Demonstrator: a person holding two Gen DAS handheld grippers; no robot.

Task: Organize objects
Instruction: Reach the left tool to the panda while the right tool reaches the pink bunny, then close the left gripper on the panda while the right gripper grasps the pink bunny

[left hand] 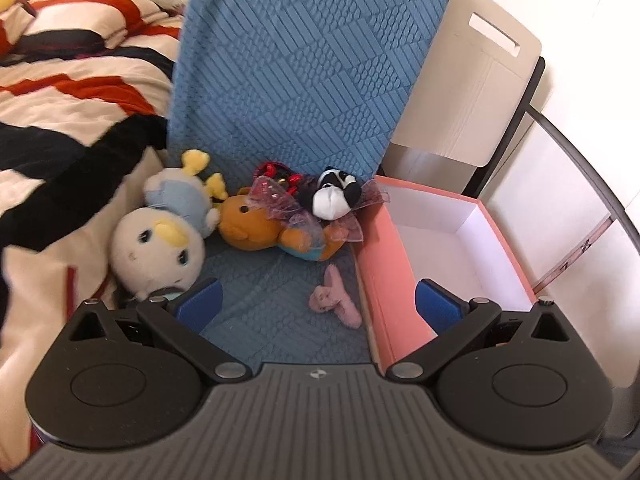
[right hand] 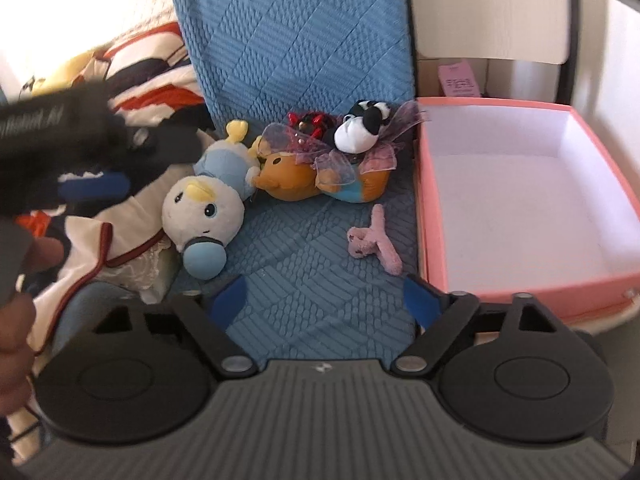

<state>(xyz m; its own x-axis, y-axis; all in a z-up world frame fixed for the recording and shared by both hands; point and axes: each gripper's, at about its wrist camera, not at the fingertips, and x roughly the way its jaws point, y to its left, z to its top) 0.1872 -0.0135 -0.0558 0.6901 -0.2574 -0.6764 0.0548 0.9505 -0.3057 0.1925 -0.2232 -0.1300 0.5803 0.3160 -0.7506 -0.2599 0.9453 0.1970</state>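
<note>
Several plush toys lie on a blue quilted cushion (left hand: 264, 312): a white-faced doll in pale blue (left hand: 160, 240) (right hand: 204, 208), an orange bear (left hand: 260, 224) (right hand: 296, 178), a black-and-white plush (left hand: 334, 196) (right hand: 362, 126) and a small pink plush (left hand: 334, 298) (right hand: 374, 240). An open pink box (left hand: 386, 280) (right hand: 532, 200) with a white inside stands to their right. My left gripper (left hand: 318, 300) is open and empty above the cushion. My right gripper (right hand: 326, 300) is open and empty, short of the pink plush. The left gripper also shows blurred at the left of the right wrist view (right hand: 92, 188).
A striped red, black and cream blanket (left hand: 60, 100) lies to the left. The blue cushion's back panel (left hand: 304, 60) stands upright behind the toys. A beige chair back (left hand: 472, 92) with a black frame stands behind the box.
</note>
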